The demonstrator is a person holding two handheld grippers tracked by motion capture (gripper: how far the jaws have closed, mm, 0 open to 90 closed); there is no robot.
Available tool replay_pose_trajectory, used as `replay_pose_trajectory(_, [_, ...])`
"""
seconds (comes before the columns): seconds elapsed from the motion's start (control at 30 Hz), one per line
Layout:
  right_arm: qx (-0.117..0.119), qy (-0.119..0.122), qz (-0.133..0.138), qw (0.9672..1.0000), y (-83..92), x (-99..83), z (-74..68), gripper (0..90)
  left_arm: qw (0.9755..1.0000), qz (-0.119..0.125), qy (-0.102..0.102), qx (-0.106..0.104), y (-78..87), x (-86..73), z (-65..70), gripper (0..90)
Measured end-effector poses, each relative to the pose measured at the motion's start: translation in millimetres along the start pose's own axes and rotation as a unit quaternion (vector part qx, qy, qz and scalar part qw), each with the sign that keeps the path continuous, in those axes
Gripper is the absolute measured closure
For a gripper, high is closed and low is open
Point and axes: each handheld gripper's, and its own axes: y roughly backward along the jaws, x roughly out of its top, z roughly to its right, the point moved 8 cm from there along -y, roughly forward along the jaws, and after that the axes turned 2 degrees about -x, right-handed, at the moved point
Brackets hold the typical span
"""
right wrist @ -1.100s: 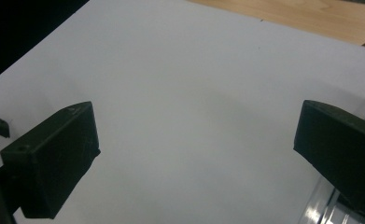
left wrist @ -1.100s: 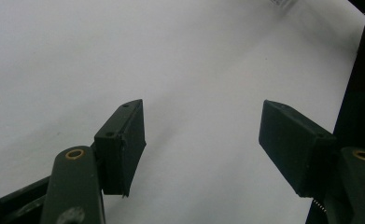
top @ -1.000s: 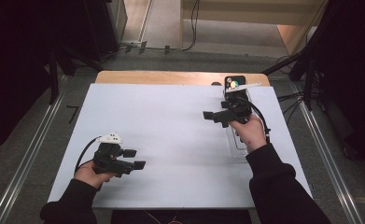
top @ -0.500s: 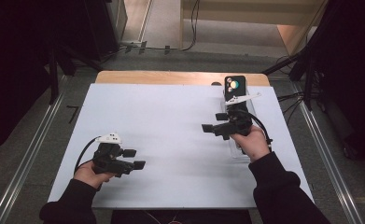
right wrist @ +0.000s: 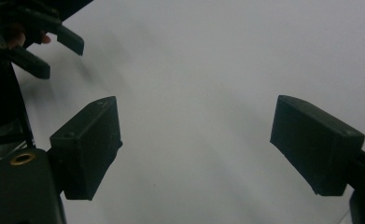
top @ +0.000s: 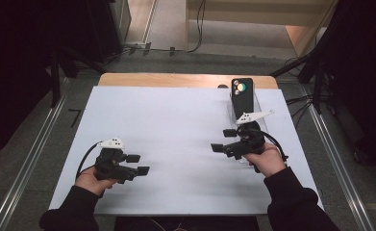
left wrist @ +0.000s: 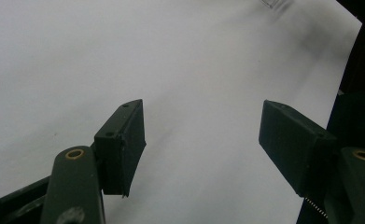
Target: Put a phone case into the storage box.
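the black phone point(top: 242, 93) is standing upright in a clear stand point(top: 257, 107) near the far right edge of the white table point(top: 176, 120), its camera side facing the person, just beyond the right gripper point(top: 222, 140) and apart from it. the right gripper is hovering over the bare sheet with its jaws spread and holding nothing, though they have just been closing a little. the left gripper point(top: 138, 164) is resting low at the near left of the table, well apart from the phone, its jaws standing open with only white surface between them.
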Motion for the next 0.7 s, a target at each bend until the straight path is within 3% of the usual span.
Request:
replay_pose_trajectory(0.1, [-0.001, -0.001, -0.018, 0.9998, 1.7, -9.4, -1.3, 14.2, 1.0, 0.0, 0.001, 0.0, 0.9, -0.6, 0.3, 31.8])
replay_pose_trajectory(0.27, [0.0, 0.016, -0.016, 0.9997, 4.8, -20.8, -3.0, 14.2, 1.0, 0.003, 0.0, 0.001, 1.4, -0.8, 1.2, 31.8])
replay_pose_trajectory(0.7, [0.009, 0.02, -0.036, 0.9991, 12.2, -52.1, -9.0, 14.2, 1.0, 0.003, 0.001, -0.001, 3.4, -3.4, 3.7, 31.8])
